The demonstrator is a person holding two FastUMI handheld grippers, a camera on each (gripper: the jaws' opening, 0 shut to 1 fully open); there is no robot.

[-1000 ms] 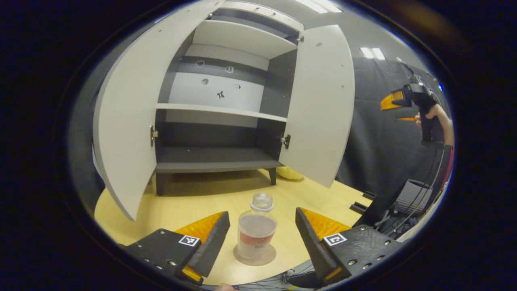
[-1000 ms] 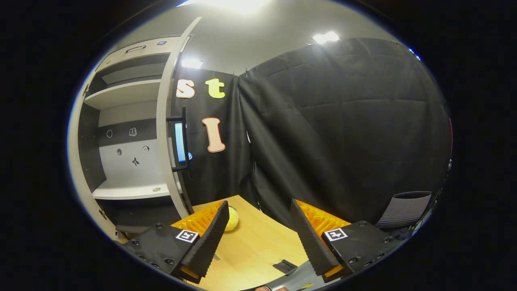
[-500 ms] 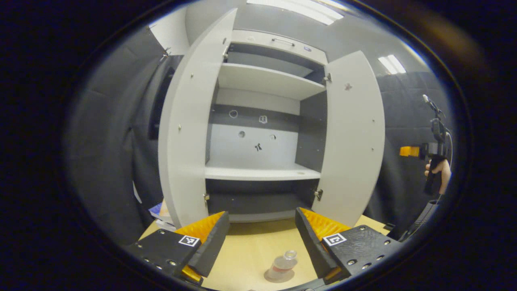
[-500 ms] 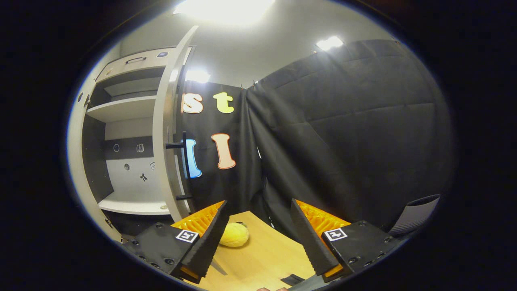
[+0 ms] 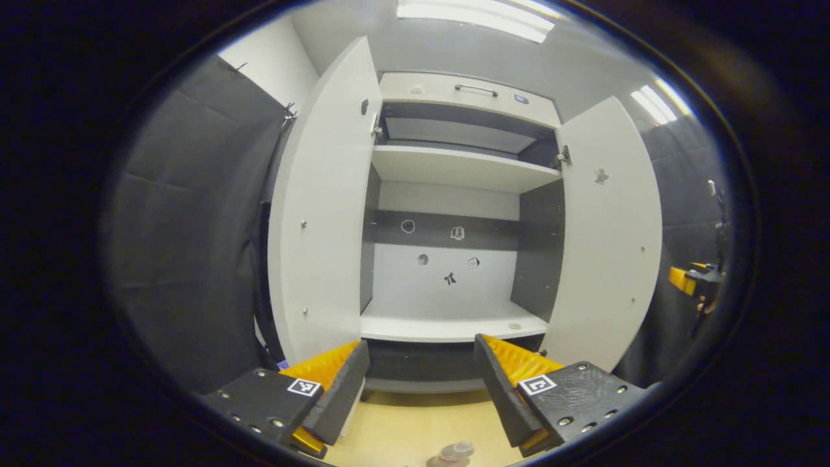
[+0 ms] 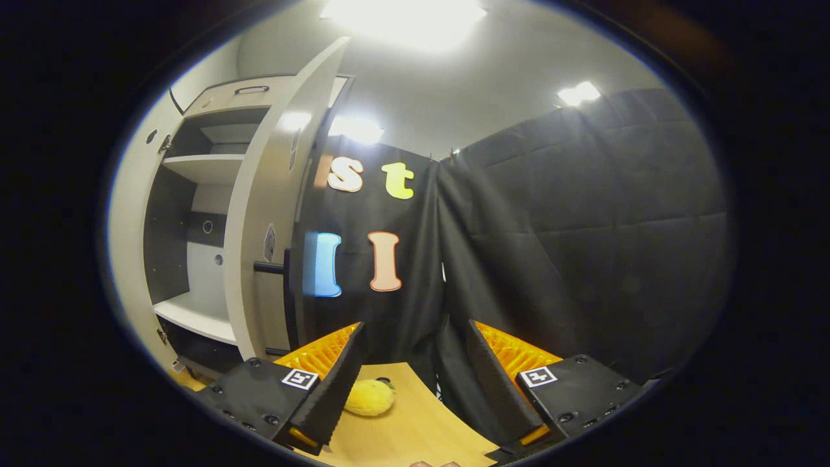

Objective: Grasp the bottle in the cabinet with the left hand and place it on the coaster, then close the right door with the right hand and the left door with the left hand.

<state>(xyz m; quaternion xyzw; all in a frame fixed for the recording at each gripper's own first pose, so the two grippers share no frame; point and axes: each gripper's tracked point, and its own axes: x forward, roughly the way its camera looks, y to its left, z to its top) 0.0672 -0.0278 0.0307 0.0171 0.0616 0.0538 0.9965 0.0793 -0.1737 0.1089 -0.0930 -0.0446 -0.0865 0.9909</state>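
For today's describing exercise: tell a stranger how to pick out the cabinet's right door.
Start at the tall grey cabinet standing open on the wooden table. Two pale doors swing out from it; the right door hangs on the side nearest the right gripper. Unlike the left door, its outer face shows a black bar handle in the right gripper view.

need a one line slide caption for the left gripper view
Open left tool faces the cabinet, both doors swung wide, shelves bare, bottle on the table below.

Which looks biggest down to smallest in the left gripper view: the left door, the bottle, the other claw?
1. Left door, by far the largest.
2. Other claw, small at the right edge.
3. Bottle, cut off at the bottom edge, so its rank against the claw is unsure.
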